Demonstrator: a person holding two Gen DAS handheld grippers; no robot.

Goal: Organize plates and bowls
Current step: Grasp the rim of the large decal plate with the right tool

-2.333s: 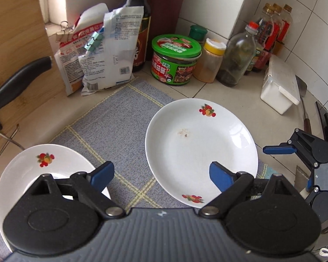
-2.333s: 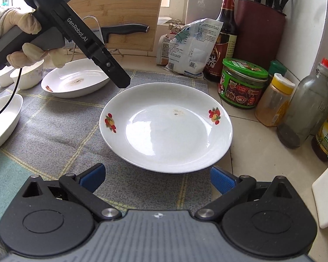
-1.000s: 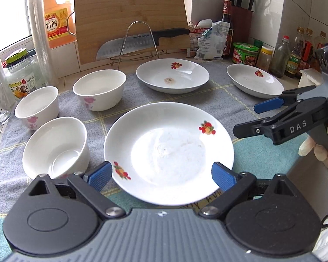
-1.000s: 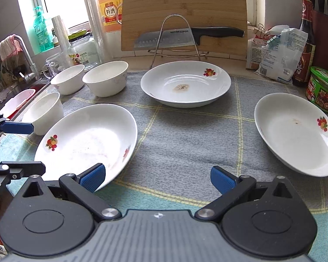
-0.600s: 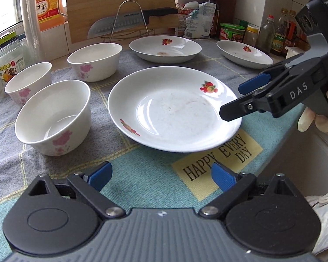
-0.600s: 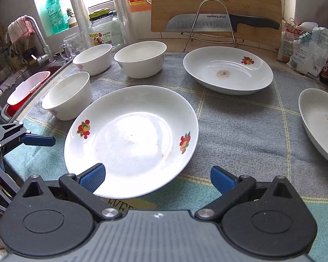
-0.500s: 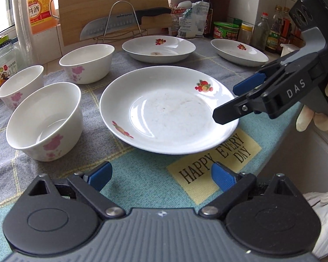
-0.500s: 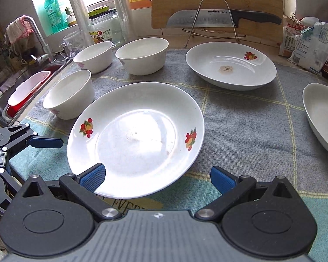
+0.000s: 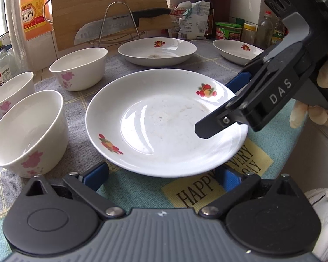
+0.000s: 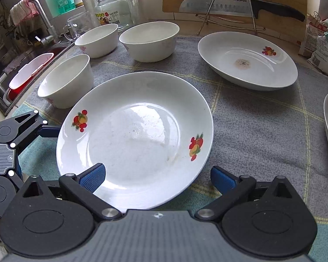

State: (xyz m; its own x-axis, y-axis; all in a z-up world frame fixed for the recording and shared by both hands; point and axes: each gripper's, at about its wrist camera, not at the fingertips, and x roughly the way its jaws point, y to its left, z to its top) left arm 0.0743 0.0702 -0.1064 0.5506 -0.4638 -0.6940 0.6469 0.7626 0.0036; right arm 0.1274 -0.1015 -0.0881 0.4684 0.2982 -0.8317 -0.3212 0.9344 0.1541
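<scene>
A white plate with fruit prints (image 9: 164,120) (image 10: 133,135) lies on the cloth near the counter's front edge. My left gripper (image 9: 161,175) is open, its fingers at the plate's near rim. My right gripper (image 10: 157,175) is open at the plate's right rim, one finger over the rim; it also shows in the left wrist view (image 9: 236,109). Two more plates (image 9: 157,51) (image 9: 236,51) lie farther back. Three white bowls (image 9: 28,131) (image 9: 78,67) (image 9: 8,91) stand to the left.
A cutting board (image 9: 107,11) and a knife on a wire rack (image 9: 120,25) stand at the back. Bottles, jars and packets (image 9: 227,29) line the back right. A sink with a red tub (image 10: 30,74) is at the left. The counter edge is close in front.
Both grippers have moved in closer to the front plate. The right gripper's finger now reaches over the plate's right rim. Nothing has been taken hold of.
</scene>
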